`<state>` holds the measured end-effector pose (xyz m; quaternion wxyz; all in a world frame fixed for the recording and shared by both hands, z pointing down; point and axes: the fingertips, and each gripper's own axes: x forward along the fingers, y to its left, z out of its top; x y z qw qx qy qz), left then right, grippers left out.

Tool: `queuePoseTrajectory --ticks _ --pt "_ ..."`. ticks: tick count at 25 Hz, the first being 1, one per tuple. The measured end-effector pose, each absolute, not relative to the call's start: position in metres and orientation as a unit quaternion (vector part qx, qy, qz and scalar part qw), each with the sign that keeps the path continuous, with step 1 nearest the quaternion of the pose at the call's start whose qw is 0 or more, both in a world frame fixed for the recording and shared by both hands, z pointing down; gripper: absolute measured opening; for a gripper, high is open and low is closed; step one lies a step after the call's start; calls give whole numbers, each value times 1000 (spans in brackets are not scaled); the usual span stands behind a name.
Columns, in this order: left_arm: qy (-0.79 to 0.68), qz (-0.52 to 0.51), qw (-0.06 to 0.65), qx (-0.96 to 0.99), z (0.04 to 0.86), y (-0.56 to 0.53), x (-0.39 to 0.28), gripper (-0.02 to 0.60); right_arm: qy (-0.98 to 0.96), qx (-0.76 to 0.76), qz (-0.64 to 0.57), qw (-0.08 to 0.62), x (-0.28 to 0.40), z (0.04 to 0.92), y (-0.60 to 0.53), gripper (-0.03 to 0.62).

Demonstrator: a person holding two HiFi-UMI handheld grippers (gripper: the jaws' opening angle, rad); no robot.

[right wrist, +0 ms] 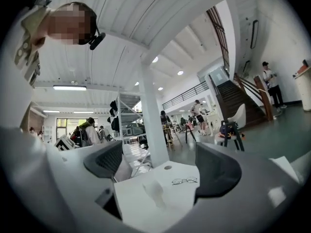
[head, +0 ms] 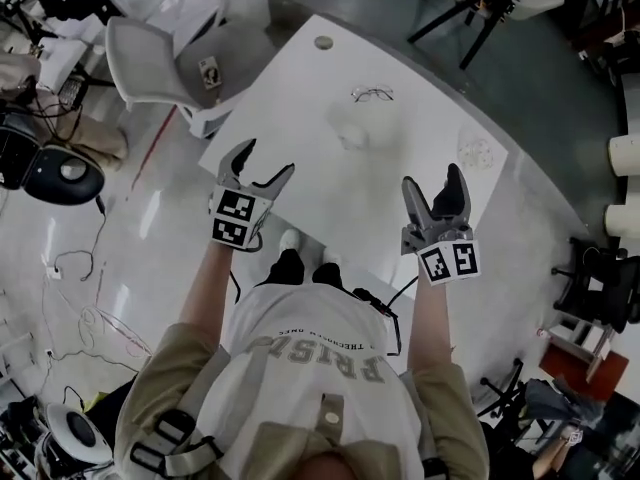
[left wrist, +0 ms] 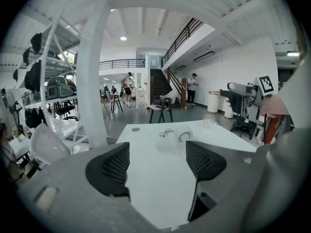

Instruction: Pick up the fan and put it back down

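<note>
The small white fan [head: 352,128] lies on the white table [head: 300,118], pale against the top; it also shows as the fan [left wrist: 181,137] and the fan [right wrist: 155,190] in the gripper views. My left gripper [head: 268,158] is held above the table's near edge, well short of the fan, open and empty. Its jaws frame the fan from a distance at the left gripper [left wrist: 158,166]. My right gripper [head: 432,178] hovers to the right, also open with nothing between its jaws; in its own view, the right gripper [right wrist: 160,166] looks across the table.
A pair of glasses [head: 372,94] lies just beyond the fan. A clear glass cup [head: 476,153] stands near the table's right edge, and a round cap [head: 323,42] sits at the far corner. A white chair [head: 160,63] stands to the left of the table.
</note>
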<state>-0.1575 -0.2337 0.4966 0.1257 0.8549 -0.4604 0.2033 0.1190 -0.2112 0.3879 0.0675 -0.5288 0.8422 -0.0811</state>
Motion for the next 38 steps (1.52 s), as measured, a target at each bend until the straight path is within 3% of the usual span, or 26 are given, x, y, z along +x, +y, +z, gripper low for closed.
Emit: queuePoseTrajectory --ticks 5,12,18,21,24,33,38 --pt "-496 168 121 843 469 -217 -158 370 816 -560 -103 101 130 382 -178 453" --pt "-506 142 79 847 438 -199 -149 339 832 -546 -75 59 121 368 -152 440" --pt "-524 114 44 843 413 -193 -142 205 833 -550 -45 35 117 360 -148 333" --pt "-535 94 32 839 403 -193 -139 159 830 -555 -46 41 118 359 -149 249" --pt "-544 74 22 835 393 -192 -136 112 825 -562 -40 33 122 359 -150 208" --pt "-552 45 7 833 367 -193 -138 27 814 -581 -17 17 124 352 -158 98" --pt "-549 34 0 835 356 -195 -136 14 814 -580 -6 8 117 350 -161 40"
